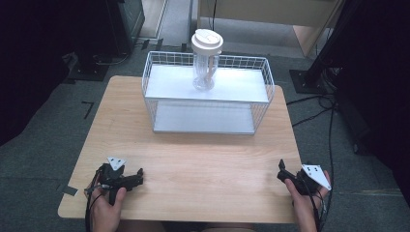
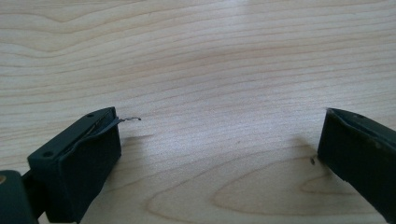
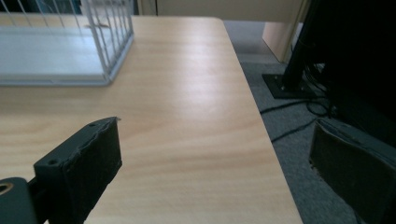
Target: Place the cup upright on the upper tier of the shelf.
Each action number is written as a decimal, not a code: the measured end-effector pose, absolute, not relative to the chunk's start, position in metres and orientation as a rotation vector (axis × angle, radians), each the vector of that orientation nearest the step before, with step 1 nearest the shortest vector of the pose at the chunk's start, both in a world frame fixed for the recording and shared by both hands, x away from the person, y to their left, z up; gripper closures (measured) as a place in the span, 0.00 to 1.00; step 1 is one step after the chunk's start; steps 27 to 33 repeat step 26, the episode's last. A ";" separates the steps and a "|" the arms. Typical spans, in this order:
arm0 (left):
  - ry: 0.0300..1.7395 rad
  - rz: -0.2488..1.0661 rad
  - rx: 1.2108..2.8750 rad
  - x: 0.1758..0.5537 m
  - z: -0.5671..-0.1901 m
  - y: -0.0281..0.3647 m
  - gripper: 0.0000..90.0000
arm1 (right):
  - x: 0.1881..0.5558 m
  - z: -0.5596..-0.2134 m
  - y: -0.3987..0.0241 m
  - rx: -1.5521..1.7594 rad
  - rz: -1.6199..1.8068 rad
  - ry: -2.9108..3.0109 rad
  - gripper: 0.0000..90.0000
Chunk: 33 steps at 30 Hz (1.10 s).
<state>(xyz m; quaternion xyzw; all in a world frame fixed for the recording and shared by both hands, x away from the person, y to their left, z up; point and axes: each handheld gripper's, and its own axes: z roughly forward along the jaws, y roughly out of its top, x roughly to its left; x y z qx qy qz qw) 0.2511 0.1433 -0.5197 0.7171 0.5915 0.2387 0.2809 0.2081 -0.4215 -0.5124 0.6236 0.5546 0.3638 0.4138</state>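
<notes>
Two tongs rest at the near edge of the counter (image 1: 193, 169), both with jaws spread wide and nothing between them. The left tongs (image 1: 138, 176) lie low over bare wood at the near left corner; the right tongs (image 1: 282, 169) sit at the near right edge, angled toward the far side.

A clear tumbler (image 1: 205, 60) with a white lid stands upright on the upper shelf of a white wire basket rack (image 1: 258, 104), at the far middle of the counter and well apart from both tongs. Its lower shelf is bare.

Judging from this, the tumbler appears either already set in its place or not yet fetched; the pictures cannot settle which. Nothing is in hand, so any reach for it is still wholly ahead.

Open wood lies between the tongs and the rack, so nothing blocks the approach. The rack's wire rim around the upper shelf is the one obstacle, calling for a reach from above. Cables (image 1: 314, 104) and dark stands lie on the floor to the right.
</notes>
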 end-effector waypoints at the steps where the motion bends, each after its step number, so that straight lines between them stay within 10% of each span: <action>1: 1.585 0.640 1.922 0.251 -0.520 0.143 0.00 | 0.207 -0.514 -0.423 1.577 0.900 1.400 0.03; 33: 1.585 0.640 1.922 0.251 -0.520 0.143 0.00 | 0.208 -0.526 -0.421 1.726 0.784 1.785 0.07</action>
